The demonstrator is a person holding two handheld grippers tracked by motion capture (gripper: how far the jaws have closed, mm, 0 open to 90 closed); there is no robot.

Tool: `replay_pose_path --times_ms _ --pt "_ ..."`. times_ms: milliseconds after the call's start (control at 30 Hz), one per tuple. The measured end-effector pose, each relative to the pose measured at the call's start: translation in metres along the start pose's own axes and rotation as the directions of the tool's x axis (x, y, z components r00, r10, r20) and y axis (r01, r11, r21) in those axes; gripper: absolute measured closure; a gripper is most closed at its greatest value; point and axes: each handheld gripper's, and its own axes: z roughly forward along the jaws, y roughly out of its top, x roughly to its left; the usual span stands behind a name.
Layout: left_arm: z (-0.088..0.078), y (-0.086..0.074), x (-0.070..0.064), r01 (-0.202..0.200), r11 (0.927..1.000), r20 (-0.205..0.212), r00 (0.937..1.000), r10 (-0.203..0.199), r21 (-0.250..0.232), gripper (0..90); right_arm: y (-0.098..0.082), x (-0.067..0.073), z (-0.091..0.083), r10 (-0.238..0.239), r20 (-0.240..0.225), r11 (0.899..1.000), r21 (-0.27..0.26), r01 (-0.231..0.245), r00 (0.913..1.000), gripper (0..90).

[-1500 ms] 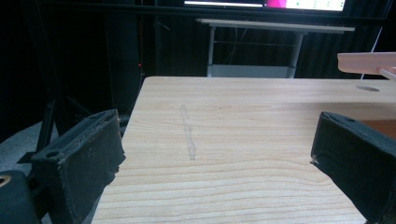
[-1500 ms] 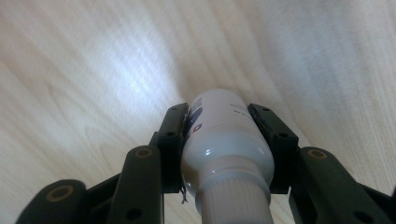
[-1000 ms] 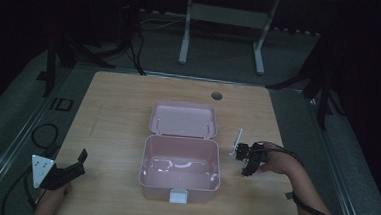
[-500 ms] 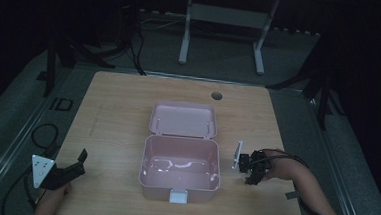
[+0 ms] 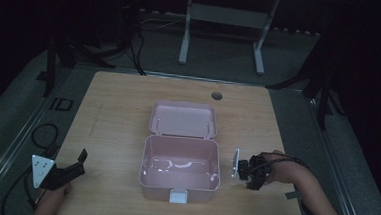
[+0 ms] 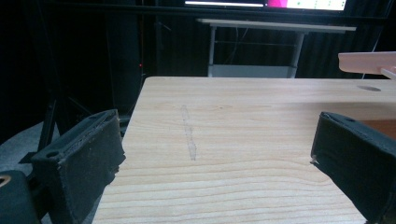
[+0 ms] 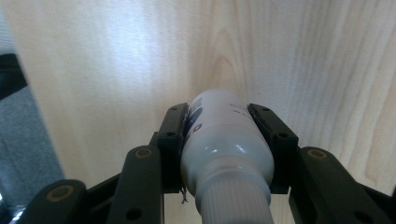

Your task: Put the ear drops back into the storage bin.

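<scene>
A pink plastic box [image 5: 147, 172] stands open in the middle of the wooden table [image 5: 113, 113], its lid [image 5: 182, 119] lying flat behind it and its inside bare. Right of the box, my right gripper [image 5: 251, 175] hangs over the table, pointing down. In the right gripper view this gripper [image 7: 218, 112] is shut on a white bottle [image 7: 224, 144] with a ribbed cap end toward the camera. My left gripper [image 5: 77, 163] rests at the table's front left corner. Its jaws [image 6: 219, 154] stand wide open with nothing between them.
A round cable hole [image 5: 217, 95] sits near the table's far edge. The lid's edge [image 6: 369, 60] shows at the right in the left gripper view. Dark floor, cables and a desk frame [image 5: 224, 19] lie beyond the table.
My right gripper has moved a little toward the table's near edge with the bottle still in it. The left gripper and the box have not moved.
</scene>
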Motion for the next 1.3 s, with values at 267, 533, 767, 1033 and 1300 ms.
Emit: replay_pose_path --times_ms 267,533,767,1033,1300 --pt "0.000 0.000 0.000 0.000 1.0000 0.000 1.0000 0.000 -0.001 2.4 0.001 0.004 -0.013 0.008 -0.004 1.000 -0.003 -0.008 1.0000 59.4" --pt "0.000 0.000 0.000 0.000 1.0000 0.001 1.0000 0.000 0.000 2.4 0.000 0.007 -0.032 0.014 -0.012 1.000 -0.010 -0.014 0.9998 59.4" --pt "0.000 0.000 0.000 -0.001 1.0000 0.001 1.0000 0.001 0.000 2.4 0.001 0.010 -0.047 0.007 0.000 1.000 0.002 -0.007 1.0000 59.4" --pt "0.000 0.000 0.000 -0.001 1.0000 0.001 1.0000 0.001 0.000 2.4 0.003 0.009 -0.071 0.020 0.020 1.000 -0.020 -0.019 0.9996 59.4" --pt "0.000 0.000 0.000 -0.001 1.0000 0.001 1.0000 0.001 -0.001 2.4 0.004 0.009 -0.095 0.037 0.029 0.999 -0.020 -0.036 0.9989 59.4"
